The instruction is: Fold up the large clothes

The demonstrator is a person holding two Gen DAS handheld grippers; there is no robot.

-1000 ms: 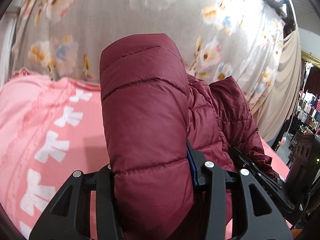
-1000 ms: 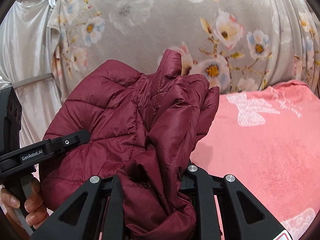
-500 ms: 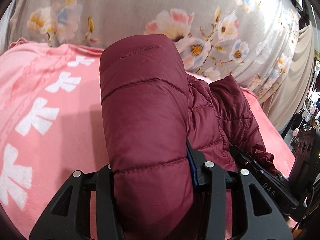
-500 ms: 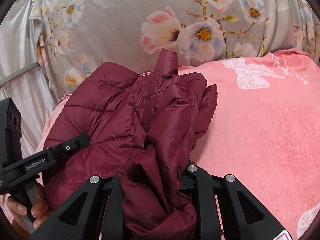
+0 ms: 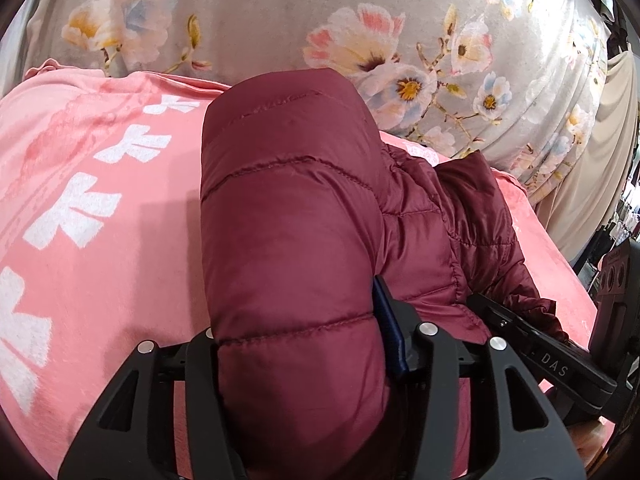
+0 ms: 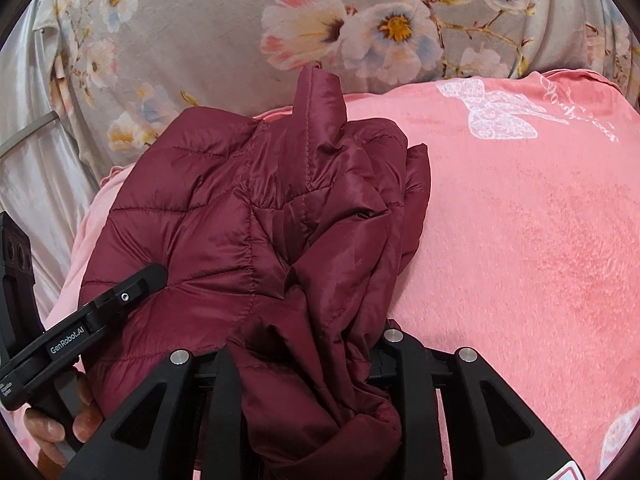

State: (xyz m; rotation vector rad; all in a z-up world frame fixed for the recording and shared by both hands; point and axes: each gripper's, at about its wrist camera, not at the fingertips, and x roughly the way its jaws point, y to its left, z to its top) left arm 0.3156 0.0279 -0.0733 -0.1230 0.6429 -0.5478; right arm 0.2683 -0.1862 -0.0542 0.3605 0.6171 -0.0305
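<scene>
A dark red quilted puffer jacket (image 5: 292, 224) fills the middle of both views, bunched and folded over a pink blanket (image 5: 100, 240). My left gripper (image 5: 304, 360) is shut on a thick padded fold of it. My right gripper (image 6: 308, 364) is shut on a crumpled bunch of the same jacket (image 6: 248, 232). The right gripper's body shows at the lower right of the left wrist view (image 5: 560, 368). The left gripper shows at the lower left of the right wrist view (image 6: 84, 328). The fingertips of both grippers are hidden by fabric.
The pink blanket (image 6: 520, 240) has white bow prints. A grey floral cloth (image 5: 280, 12) hangs behind it and also shows in the right wrist view (image 6: 208, 40). A beige curtain (image 5: 600, 152) hangs at the far right.
Both grippers have tilted and moved down toward the pink blanket with the jacket in them. The floral cloth has slid up in both views. The grips have not changed.
</scene>
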